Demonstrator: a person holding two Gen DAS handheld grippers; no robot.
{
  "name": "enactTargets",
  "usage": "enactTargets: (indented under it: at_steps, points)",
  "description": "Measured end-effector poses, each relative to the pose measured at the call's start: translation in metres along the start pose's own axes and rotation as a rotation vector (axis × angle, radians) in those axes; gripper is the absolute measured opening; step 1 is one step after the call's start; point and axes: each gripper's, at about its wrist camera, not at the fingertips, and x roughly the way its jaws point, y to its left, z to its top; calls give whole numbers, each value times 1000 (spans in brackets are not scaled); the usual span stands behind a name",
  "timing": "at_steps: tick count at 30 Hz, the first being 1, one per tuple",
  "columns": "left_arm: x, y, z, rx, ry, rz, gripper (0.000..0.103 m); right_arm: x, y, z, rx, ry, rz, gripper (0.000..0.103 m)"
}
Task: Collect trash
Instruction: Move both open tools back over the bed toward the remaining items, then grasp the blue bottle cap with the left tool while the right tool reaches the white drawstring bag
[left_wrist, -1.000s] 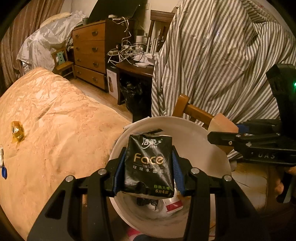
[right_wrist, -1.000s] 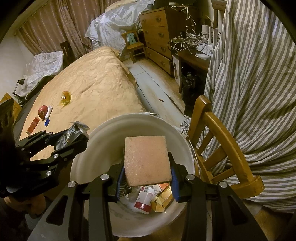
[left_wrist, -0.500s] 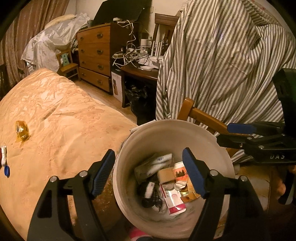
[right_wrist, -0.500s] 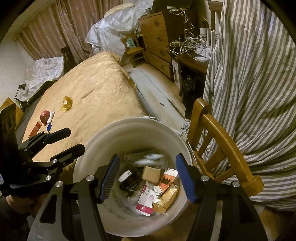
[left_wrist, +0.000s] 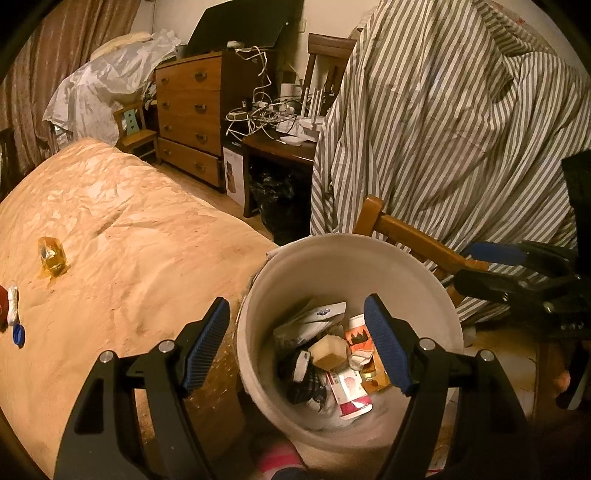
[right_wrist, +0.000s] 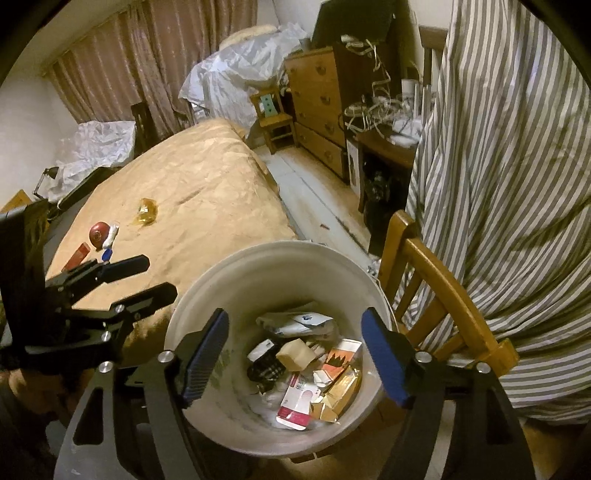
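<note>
The white bin stands below both grippers, against the bed's edge. In it lie a tan sponge block, a black tissue pack, a red-and-white box and other wrappers. My left gripper hangs open over the bin with nothing between its blue pads. My right gripper is above the same bin; its jaws are opening and hold nothing. On the tan bedspread lie a yellow wrapper, a red round thing, a white tube and a red stick.
A wooden chair draped with striped cloth stands right of the bin. A dresser and a desk with tangled cables line the far wall. A strip of floor runs between them and the bed.
Both grippers opened. The black tissue pack fell from the left one and the tan sponge block from the right one; both now lie in the bin.
</note>
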Motion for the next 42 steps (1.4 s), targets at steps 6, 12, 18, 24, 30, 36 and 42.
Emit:
enactTargets:
  at_steps: [6, 12, 18, 24, 30, 36, 42]
  points:
    - [-17, 13, -16, 20, -15, 14, 74, -19, 30, -16, -76, -65, -34, 85]
    - [-34, 71, -45, -64, -9, 74, 75, -16, 77, -24, -145, -113, 40, 89]
    - [-48, 166, -81, -228, 18, 207, 75, 14, 147, -21, -212, -98, 183, 89]
    - [-74, 271, -114, -433, 4, 344, 75, 47, 219, -21, -262, -64, 283, 89]
    - [-81, 348, -131, -577, -15, 433, 75, 84, 276, -18, -290, -29, 340, 89]
    - [-64, 386, -124, -604, -25, 432, 75, 119, 311, -11, -308, 5, 383, 89]
    - [-30, 397, -107, -560, -29, 408, 77, 150, 319, -3, -302, 36, 385, 89]
